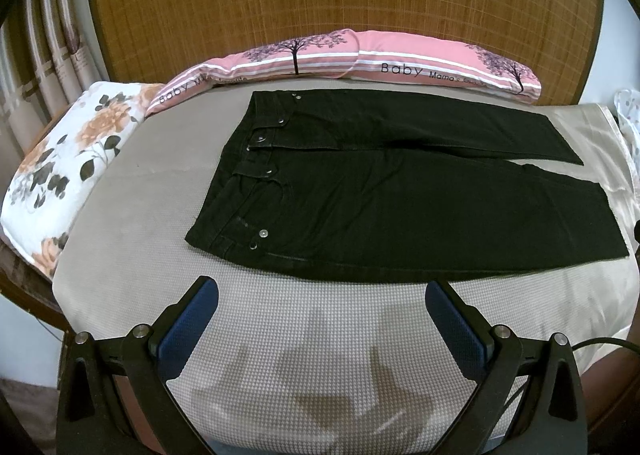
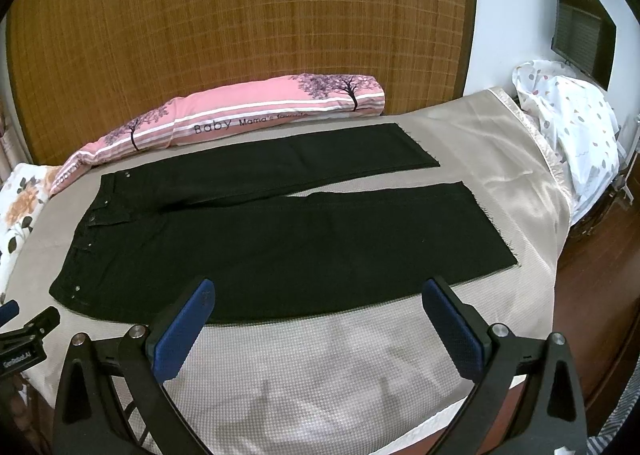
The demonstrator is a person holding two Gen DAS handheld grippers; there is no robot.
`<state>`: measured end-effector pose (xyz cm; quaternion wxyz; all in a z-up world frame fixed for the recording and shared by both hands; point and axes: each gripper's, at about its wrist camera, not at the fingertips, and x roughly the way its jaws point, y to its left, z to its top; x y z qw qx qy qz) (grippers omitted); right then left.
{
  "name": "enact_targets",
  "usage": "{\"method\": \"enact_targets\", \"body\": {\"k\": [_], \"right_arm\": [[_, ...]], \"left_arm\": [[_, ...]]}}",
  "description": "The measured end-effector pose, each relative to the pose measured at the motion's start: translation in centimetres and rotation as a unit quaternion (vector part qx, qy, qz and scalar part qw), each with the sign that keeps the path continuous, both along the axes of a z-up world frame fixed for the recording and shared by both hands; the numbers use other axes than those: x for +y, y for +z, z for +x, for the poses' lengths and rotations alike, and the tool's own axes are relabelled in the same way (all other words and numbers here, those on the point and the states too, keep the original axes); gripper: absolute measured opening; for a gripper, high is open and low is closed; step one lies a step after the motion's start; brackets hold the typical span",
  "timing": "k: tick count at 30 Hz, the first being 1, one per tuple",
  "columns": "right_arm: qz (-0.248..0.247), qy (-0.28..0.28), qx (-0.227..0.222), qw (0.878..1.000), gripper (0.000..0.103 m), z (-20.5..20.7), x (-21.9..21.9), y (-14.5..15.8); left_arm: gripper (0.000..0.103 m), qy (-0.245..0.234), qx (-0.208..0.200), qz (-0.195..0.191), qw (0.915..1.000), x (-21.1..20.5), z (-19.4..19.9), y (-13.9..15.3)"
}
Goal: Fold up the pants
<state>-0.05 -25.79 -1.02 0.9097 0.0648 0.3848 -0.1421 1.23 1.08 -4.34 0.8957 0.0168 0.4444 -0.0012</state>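
Black pants (image 1: 400,191) lie flat and unfolded on the bed, waistband to the left, both legs running right and spread slightly apart. They also show in the right wrist view (image 2: 280,239). My left gripper (image 1: 322,295) is open and empty, hovering just in front of the near leg's edge, close to the waist end. My right gripper (image 2: 318,293) is open and empty, its fingertips at the near edge of the near leg. The left gripper's tip shows at the far left of the right wrist view (image 2: 24,325).
The bed has a grey-beige cover (image 1: 304,343) with a satin border (image 2: 520,175) at the right. A pink bolster (image 1: 360,59) lies along the far side by a bamboo mat wall. A floral pillow (image 1: 68,167) is at left; a spotted white bundle (image 2: 572,123) at right.
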Motion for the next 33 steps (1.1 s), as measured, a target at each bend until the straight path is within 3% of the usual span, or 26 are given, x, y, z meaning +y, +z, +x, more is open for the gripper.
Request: {"method": "enact_targets", "body": {"k": [27, 33], "right_arm": [[0.013, -0.004, 0.001, 1.000, 0.103, -0.2, -0.3, -0.3], [0.018, 0.000, 0.002, 1.000, 0.103, 0.0, -0.6, -0.4]], "left_arm": [[0.102, 0.000, 0.000, 0.001, 1.0000, 0.0, 0.2, -0.1], [0.102, -0.001, -0.002, -0.022, 0.9998, 1.2, 1.0, -0.2]]}}
